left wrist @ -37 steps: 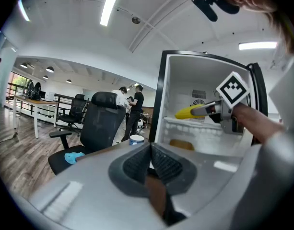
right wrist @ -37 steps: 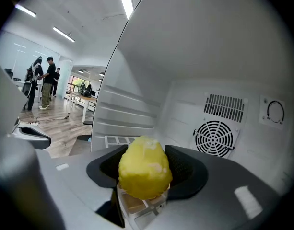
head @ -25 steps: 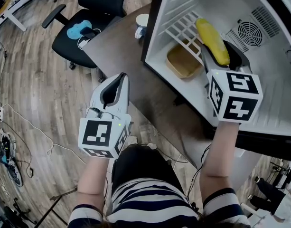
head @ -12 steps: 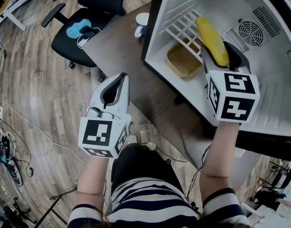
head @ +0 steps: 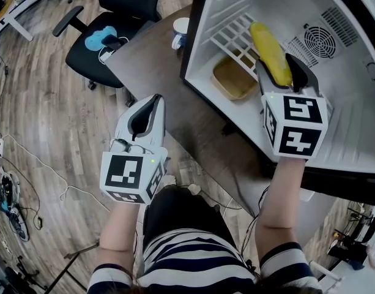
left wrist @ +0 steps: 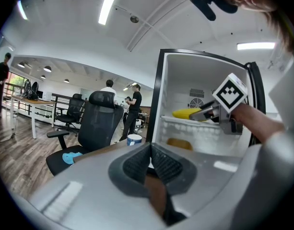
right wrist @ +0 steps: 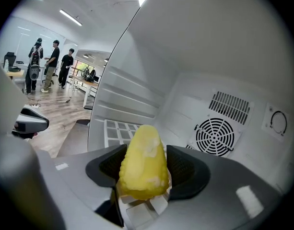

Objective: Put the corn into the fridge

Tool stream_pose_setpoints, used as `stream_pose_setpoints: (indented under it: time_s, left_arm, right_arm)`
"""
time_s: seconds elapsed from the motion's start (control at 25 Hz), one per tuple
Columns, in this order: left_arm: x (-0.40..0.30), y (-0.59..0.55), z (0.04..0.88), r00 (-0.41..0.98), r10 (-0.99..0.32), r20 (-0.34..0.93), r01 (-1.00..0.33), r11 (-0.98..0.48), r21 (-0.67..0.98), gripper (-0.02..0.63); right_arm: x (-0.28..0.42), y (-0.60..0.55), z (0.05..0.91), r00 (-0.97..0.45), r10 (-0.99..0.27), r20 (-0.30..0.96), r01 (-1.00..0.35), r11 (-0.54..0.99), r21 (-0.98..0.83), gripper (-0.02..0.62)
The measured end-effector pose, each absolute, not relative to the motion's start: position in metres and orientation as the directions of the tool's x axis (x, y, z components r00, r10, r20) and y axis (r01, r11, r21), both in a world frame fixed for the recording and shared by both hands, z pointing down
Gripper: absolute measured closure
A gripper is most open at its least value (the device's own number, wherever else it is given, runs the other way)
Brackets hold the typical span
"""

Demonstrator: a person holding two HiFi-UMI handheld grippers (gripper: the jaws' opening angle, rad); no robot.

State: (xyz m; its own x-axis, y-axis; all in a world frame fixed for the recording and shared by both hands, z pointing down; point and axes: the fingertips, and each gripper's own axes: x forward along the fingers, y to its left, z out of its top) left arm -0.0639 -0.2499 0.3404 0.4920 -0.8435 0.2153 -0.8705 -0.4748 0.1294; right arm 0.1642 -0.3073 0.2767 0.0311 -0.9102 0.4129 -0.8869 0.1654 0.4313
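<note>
A yellow corn cob [head: 270,52] [right wrist: 143,162] [left wrist: 186,113] is clamped between the jaws of my right gripper [head: 279,72] [right wrist: 144,169], which reaches inside the open white fridge [head: 334,90] above its wire shelf [head: 233,35] [right wrist: 119,128]. The cob points toward the back wall with the round fan grille [right wrist: 217,136] [head: 322,42]. My left gripper [head: 145,116] [left wrist: 149,161] hangs outside the fridge, over the brown table's edge [head: 150,60], its jaws pressed together with nothing between them.
A tan shallow bowl [head: 233,79] [left wrist: 179,143] lies on the fridge floor under the shelf. A white cup with a blue band [head: 181,32] [left wrist: 134,139] stands on the table by the fridge's frame. A black office chair [head: 101,35] with a blue item sits left. People stand far back.
My right gripper has edged slightly up and left, carrying the corn a little deeper over the wire shelf. The left gripper stays where it was.
</note>
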Motion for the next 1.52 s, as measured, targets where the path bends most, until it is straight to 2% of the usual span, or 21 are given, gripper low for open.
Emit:
stream_pose_setpoints:
  time_s: [1.04,1.52]
  left_arm:
    - [-0.056,-0.211,0.296,0.470,-0.868,0.162,-0.883,-0.464,0.074,0.606]
    - [-0.053,-0.187,0.269,0.436,-0.890,0.133,-0.900,-0.433,0.052,0.606]
  right_arm:
    - [0.158,-0.253,0.251,-0.022,-0.950,0.311,-0.922,0.140,0.362,0.336]
    - [0.167,-0.211,0.236,-0.040,-0.971,0.235,-0.953,0.108,0.282,0.392]
